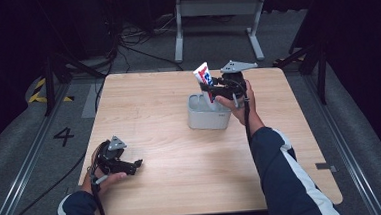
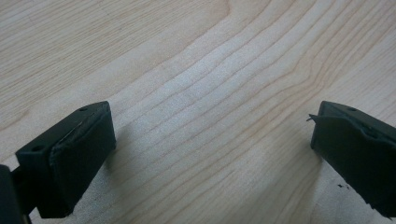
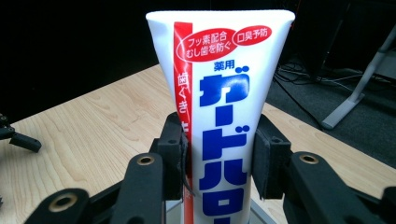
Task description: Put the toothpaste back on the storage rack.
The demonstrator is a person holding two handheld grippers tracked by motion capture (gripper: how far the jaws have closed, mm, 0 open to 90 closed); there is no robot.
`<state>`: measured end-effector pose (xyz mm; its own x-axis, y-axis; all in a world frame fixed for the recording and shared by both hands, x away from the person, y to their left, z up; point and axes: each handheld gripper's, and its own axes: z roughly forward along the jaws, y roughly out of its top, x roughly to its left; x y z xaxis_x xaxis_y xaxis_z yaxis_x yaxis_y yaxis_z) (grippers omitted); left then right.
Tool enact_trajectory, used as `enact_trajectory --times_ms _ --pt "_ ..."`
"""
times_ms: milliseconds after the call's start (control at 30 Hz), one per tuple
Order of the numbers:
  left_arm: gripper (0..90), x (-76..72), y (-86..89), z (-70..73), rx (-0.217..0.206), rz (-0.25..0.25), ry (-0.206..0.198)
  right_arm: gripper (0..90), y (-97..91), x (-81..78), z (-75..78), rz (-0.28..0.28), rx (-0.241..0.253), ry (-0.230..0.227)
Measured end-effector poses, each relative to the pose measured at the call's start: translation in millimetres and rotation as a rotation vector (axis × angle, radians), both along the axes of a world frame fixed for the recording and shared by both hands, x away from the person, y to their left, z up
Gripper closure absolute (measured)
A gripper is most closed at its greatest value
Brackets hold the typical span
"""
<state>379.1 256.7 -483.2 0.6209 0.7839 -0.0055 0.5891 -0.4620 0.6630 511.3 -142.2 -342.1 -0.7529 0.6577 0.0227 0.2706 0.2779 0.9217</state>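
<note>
A white toothpaste tube (image 1: 204, 76) with red and blue lettering stands upright over a grey cup (image 1: 199, 118) near the table's middle. My right gripper (image 1: 212, 92) is shut on the tube, its lower end down inside the cup. In the right gripper view the two black pads (image 3: 173, 161) press on both sides of the tube (image 3: 223, 116), whose flat crimped end points up. My left gripper (image 1: 132, 166) rests low over the table's front left part, held in a hand. In the left gripper view its jaws stand wide apart over bare wood, and its fingers (image 2: 79, 154) hold nothing.
The light wooden table (image 1: 181, 158) has free room in front of and left of the cup. Beyond the far edge stand a white table frame (image 1: 218, 15) and loose cables on a grey floor. Dark curtains close off both sides.
</note>
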Motion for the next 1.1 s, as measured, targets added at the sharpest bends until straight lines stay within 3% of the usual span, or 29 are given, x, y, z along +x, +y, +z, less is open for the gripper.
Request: enact_trajectory --times_ms 367,1100 --pt "0.3 0.0 0.0 -0.1 0.000 0.000 -0.001 61.7 -8.7 -1.4 -12.9 0.004 -0.022 0.020" --pt "0.3 0.1 0.1 0.0 0.003 -0.002 -0.001 60.3 -19.6 -10.7 -26.4 0.040 -0.126 0.066"
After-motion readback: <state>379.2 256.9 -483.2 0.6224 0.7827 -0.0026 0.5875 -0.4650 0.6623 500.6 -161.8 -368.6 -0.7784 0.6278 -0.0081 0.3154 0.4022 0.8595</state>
